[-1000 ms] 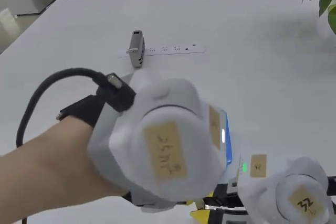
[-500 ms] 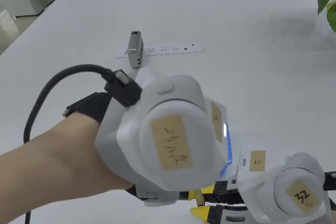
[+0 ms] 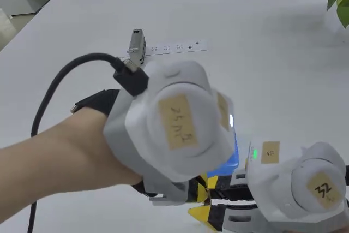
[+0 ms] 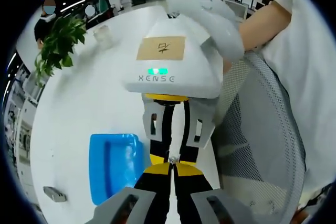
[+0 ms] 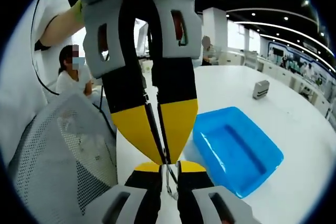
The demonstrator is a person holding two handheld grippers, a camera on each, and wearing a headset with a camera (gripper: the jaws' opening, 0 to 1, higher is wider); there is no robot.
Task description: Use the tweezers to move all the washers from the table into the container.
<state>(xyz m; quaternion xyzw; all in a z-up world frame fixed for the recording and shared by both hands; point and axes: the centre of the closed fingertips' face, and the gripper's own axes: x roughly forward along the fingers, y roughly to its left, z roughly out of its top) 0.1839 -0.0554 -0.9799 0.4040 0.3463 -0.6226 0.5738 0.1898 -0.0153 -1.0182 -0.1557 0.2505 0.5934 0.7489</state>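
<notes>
The left gripper (image 5: 160,142) has its jaws squeezed shut on the thin tweezers (image 5: 169,180), which run down between them. Tip to tip with it, the right gripper (image 5: 169,169) pinches the end of the tweezers between its own jaws too. The container (image 5: 236,153) sits on the table (image 5: 296,129), just beside the meeting tips. I think this step is getting a good hold on the tweezers. Next, one gripper should let go, so the other can carry the tweezers to a washer.
</notes>
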